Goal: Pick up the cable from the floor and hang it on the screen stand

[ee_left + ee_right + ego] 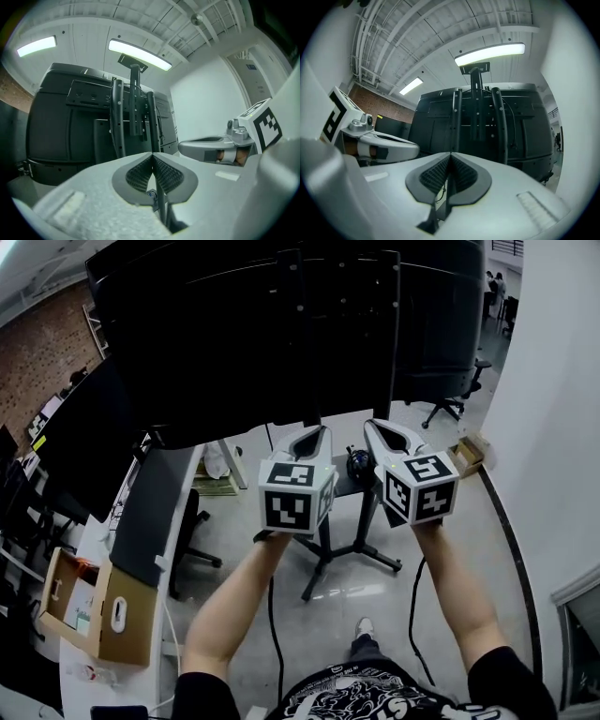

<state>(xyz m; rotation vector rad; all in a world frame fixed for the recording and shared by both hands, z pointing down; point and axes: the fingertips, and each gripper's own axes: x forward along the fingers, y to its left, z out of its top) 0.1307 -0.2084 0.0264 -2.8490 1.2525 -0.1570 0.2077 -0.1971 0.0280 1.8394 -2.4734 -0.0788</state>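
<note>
Cable (356, 462): a dark bundle, as best I can tell, hanging on the post of the screen stand (362, 521). It sits just beyond my tips, between the two grippers, off the floor (459, 521).

My left gripper (152, 155): jaws closed pad to pad, nothing held. It points level at the back of the screen (70, 122).

My right gripper (450, 154): also closed and empty, level, alongside the left one but not touching it.

The stand's legs (328, 566) spread on the floor below both grippers.

Out past my left gripper, low down: a cardboard box (94, 610).

Past my right gripper: a white wall (553, 427). A chair (455, 395) stands farther ahead on that side.
</note>
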